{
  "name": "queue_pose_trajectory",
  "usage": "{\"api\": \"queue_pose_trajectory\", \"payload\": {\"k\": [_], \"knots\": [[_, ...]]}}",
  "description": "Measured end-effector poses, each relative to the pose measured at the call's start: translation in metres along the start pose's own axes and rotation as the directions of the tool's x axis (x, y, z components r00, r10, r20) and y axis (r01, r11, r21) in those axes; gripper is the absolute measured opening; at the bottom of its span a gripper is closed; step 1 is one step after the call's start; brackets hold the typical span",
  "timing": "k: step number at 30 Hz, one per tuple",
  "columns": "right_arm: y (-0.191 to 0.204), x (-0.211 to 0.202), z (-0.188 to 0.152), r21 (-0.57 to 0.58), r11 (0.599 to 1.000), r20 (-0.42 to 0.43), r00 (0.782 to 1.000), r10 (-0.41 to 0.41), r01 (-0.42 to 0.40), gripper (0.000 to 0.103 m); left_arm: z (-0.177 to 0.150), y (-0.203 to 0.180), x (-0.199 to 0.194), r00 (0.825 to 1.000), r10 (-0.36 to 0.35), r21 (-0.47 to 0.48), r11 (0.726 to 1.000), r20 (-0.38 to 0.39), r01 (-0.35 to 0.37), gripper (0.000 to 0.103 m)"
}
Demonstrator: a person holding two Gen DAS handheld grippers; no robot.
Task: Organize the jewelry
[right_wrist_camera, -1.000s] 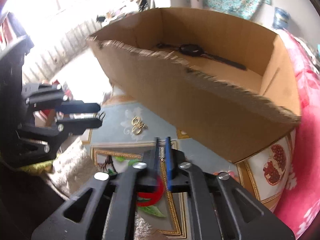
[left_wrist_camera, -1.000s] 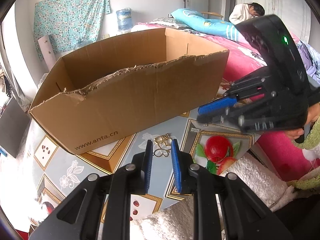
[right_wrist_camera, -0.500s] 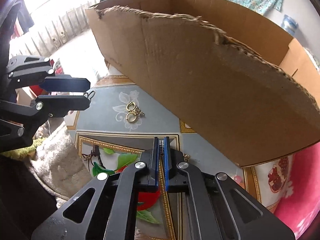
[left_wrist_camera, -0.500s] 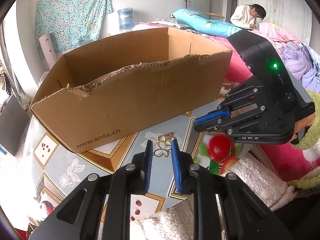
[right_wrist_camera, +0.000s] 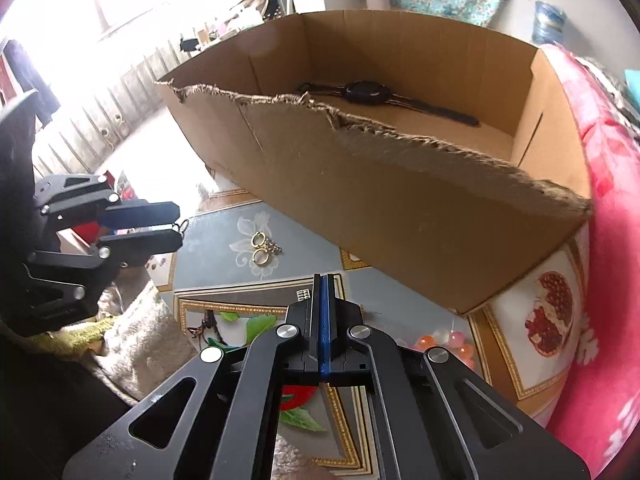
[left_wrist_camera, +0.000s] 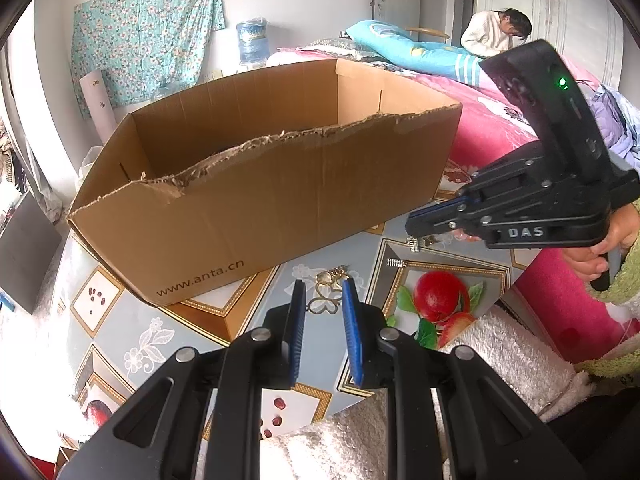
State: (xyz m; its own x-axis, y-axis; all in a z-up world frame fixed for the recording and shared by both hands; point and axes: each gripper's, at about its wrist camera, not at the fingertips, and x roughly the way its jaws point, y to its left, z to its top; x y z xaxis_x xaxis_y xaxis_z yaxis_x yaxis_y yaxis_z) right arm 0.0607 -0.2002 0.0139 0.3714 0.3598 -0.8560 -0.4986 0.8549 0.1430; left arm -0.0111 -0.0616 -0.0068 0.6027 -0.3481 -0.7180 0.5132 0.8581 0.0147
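— What's the right tool (right_wrist_camera: 323,280) got?

— A tiny silver piece (right_wrist_camera: 303,294) seems pinched at its clenched tips, though I can't be sure. The left tool (left_wrist_camera: 323,304) hangs released over the gold earrings (left_wrist_camera: 329,290) on the bench (left_wrist_camera: 168,332).

— Best move?

— Lift clear of the torn near wall of the cardboard box (right_wrist_camera: 400,216), then release beside the black watch (right_wrist_camera: 366,92) at the far side.

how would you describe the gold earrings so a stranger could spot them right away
Start at the big torn cardboard box on the patterned tablecloth. Just in front of its long side, on a white flower print, lie the gold earrings: two shiny hoops side by side, unlike the small silver piece nearer the right gripper.
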Motion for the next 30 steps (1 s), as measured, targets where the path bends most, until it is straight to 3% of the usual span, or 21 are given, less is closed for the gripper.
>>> {"api": "queue_pose_trajectory", "payload": {"k": [2,3,4,6,16,23,26,30], "knots": [[0.003,0.002,-0.002,0.010,1.000,-0.005,1.000,0.005,-0.005,0.004,0.000,0.000,0.000,1.000,0.001,-0.001,1.000,-0.001,-0.001,0.018],[0.006,0.002,-0.002,0.013,1.000,-0.009,1.000,0.004,-0.004,0.008,-0.001,0.000,0.001,1.000,0.000,-0.004,1.000,-0.004,0.000,0.018],[0.006,0.004,-0.005,0.024,1.000,-0.016,1.000,-0.011,0.011,0.019,-0.001,-0.001,0.001,1.000,0.000,-0.006,1.000,-0.006,0.000,0.018],[0.005,0.005,-0.009,0.048,0.998,-0.015,0.999,-0.029,0.029,0.023,-0.001,-0.001,0.003,1.000,-0.001,-0.009,1.000,-0.010,0.001,0.018],[-0.006,0.020,-0.008,0.122,0.987,-0.029,0.995,-0.099,0.102,0.022,0.004,0.002,0.012,1.000,-0.006,-0.020,1.000,-0.024,0.006,0.018],[0.008,0.030,0.005,0.058,0.976,-0.037,0.978,-0.206,0.208,0.005,0.005,0.005,0.017,1.000,-0.008,-0.029,1.000,-0.030,0.007,0.018],[0.010,0.031,0.003,0.021,0.969,-0.031,0.969,-0.244,0.244,0.004,0.005,0.005,0.018,1.000,-0.009,-0.030,1.000,-0.030,0.008,0.018],[0.011,0.027,0.002,0.046,0.975,-0.026,0.976,-0.218,0.219,0.004,0.005,0.005,0.019,1.000,-0.010,-0.027,1.000,-0.027,0.009,0.018]]}}
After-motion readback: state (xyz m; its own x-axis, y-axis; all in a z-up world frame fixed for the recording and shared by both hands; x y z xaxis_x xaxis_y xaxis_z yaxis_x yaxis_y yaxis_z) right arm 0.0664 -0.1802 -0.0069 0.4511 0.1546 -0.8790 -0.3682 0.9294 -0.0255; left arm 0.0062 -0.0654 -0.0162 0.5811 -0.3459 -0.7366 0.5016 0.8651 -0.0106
